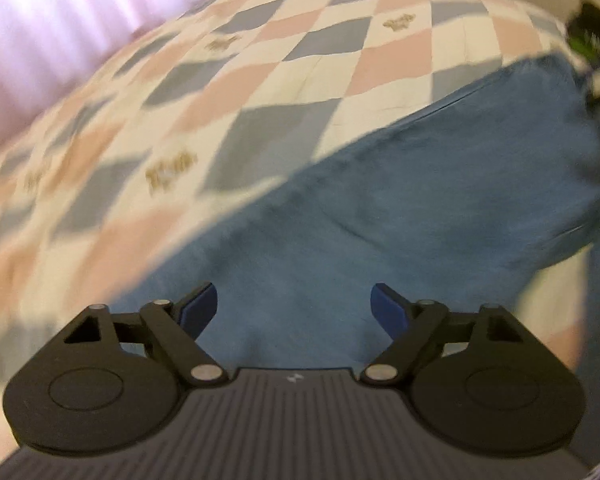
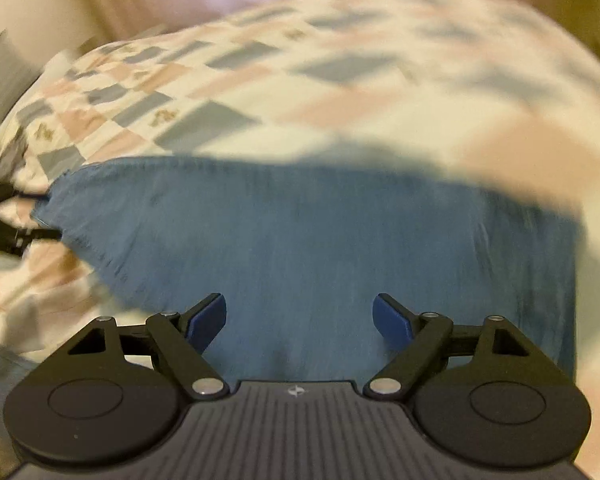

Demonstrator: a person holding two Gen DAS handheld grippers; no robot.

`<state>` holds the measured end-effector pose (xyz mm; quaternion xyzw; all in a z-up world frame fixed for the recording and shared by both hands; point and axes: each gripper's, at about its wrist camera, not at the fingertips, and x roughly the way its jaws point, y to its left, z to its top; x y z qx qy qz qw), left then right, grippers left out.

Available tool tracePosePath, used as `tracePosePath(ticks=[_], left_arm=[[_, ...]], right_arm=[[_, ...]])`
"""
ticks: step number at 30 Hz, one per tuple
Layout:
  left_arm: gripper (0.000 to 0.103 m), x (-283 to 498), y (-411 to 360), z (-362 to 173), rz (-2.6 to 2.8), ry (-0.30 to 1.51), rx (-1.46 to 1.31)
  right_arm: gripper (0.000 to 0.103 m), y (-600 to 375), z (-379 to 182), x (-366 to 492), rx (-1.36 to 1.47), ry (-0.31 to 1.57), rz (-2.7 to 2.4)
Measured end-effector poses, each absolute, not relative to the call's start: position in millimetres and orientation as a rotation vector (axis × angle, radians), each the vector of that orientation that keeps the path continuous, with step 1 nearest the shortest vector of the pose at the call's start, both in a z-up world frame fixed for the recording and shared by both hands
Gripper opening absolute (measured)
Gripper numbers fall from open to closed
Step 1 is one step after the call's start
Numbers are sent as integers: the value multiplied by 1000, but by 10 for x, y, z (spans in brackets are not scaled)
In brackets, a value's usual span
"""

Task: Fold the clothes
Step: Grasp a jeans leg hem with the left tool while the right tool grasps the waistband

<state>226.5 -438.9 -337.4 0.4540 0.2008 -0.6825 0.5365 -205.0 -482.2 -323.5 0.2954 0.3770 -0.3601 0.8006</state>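
The left gripper (image 1: 294, 308) tilts down over a blue cloth (image 1: 380, 216), its blue-padded fingers (image 1: 198, 310) spread wide with nothing pinched; cloth shows in the gap between them, but the pads do not press on it. The cloth runs ahead of this gripper and off to its right, lying on a quilt (image 1: 260, 72) checked in pink, grey-blue and cream, with small gold motifs too blurred to read. Far right of the gripper is a dark, green-flecked shape (image 1: 592, 32), too blurred to identify.

The right gripper (image 2: 300, 318) also points down at the cloth (image 2: 300, 232), jaws apart and empty. The cloth lies straight ahead and under its fingers (image 2: 390, 320); the cloth's frayed edge is to the gripper's left, where the quilt (image 2: 340, 60) shows again.

No legible writing anywhere; each gripper body bears only a small pale emblem (image 2: 297, 391).
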Motion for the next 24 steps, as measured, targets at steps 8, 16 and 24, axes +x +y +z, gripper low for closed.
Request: tracePosePath(ticks=[8,16,24], left_arm=[[77,2765,-5310,-3800,-1689,429,1234],[50,2972,-5447,-4182,-1715,570,1277],[6,2751,-4963,-3987,-1651,366,1308]], right_arm=[[79,-5707,-3501,-1715,401,947,-729],[96,-6140,-3786,-1578,346,1083,-648],[16,-6199,-4006,-1567,387,1164,-616]])
